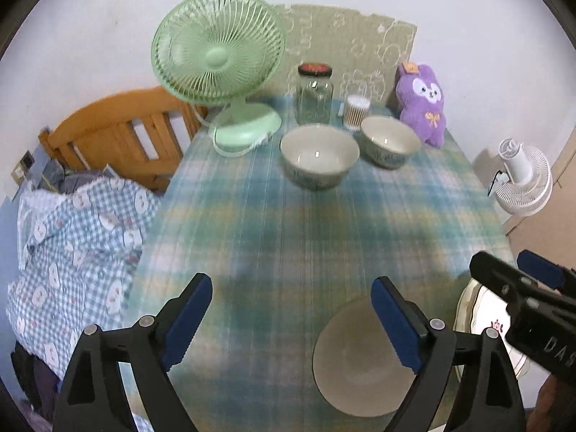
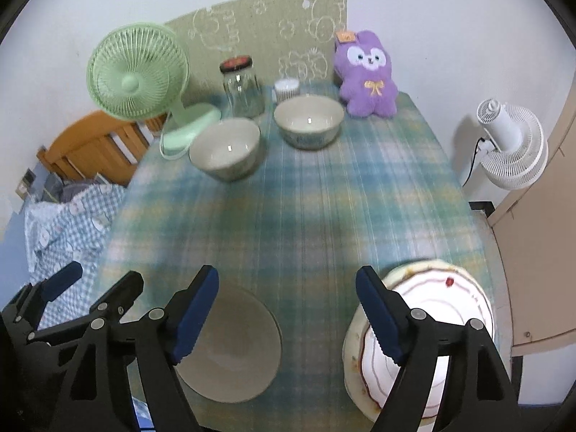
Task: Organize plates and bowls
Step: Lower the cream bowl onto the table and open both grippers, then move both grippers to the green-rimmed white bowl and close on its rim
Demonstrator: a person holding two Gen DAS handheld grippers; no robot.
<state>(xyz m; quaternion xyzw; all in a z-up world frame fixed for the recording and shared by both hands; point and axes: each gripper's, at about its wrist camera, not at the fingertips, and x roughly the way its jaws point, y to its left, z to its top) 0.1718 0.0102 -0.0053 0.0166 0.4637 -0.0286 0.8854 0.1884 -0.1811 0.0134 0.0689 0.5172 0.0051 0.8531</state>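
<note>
Two grippers, left gripper and right gripper, hover with fingers spread, empty, above the table's near edge; gathering hasn't begun. Next likely: grasp the plain bowl or plate.

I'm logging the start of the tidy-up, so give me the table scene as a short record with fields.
near bowl: plain bowl, near edge, empty
far bowls: two patterned bowls, apart, upright
plates: stacked plates, near right corner
left gripper: open, above the table, holding nothing
right gripper: open, between near bowl and plates
back row: green fan, glass jar, purple plush
</note>
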